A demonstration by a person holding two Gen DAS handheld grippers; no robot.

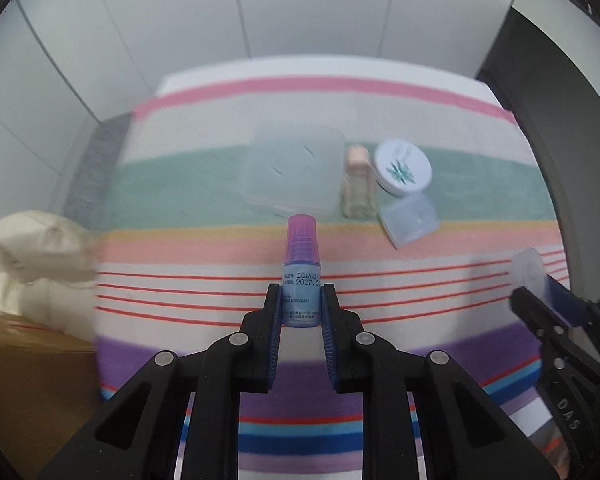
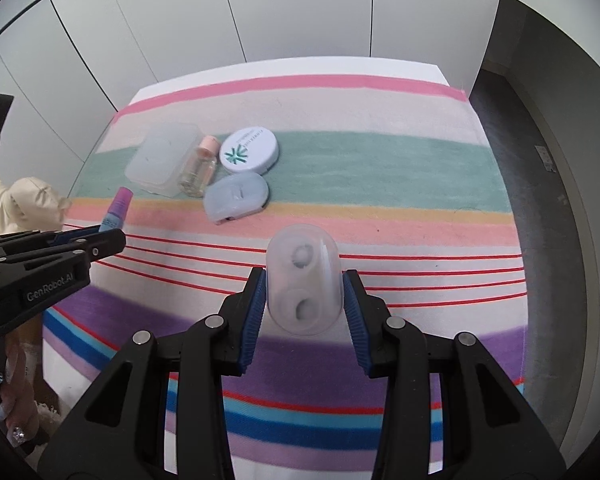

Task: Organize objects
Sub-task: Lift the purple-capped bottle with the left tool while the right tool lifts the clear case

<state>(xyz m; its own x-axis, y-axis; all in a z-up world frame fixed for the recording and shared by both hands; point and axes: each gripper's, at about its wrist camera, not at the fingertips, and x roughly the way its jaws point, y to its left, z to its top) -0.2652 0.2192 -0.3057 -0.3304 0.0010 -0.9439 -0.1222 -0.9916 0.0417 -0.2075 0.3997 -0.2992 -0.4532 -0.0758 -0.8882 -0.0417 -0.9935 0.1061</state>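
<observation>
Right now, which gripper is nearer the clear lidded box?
Left. The left gripper, shut on the purple-capped bottle, sits just in front of the clear lidded box. The right gripper, holding the contact lens case, is farther back and to the right.

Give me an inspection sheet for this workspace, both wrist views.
Surface: striped cloth covering the table.
Job's things: flat clear box, small clear bottle with a pink cap, round white tin and pale blue case grouped at the far side.
Clutter: cream fabric off the table's left edge, over a cardboard box.
Grippers: left gripper shut on purple-capped bottle; right gripper shut on clear lens case.
Cables: nothing seen.
Surroundings: white wall panels, dark floor at right.
</observation>
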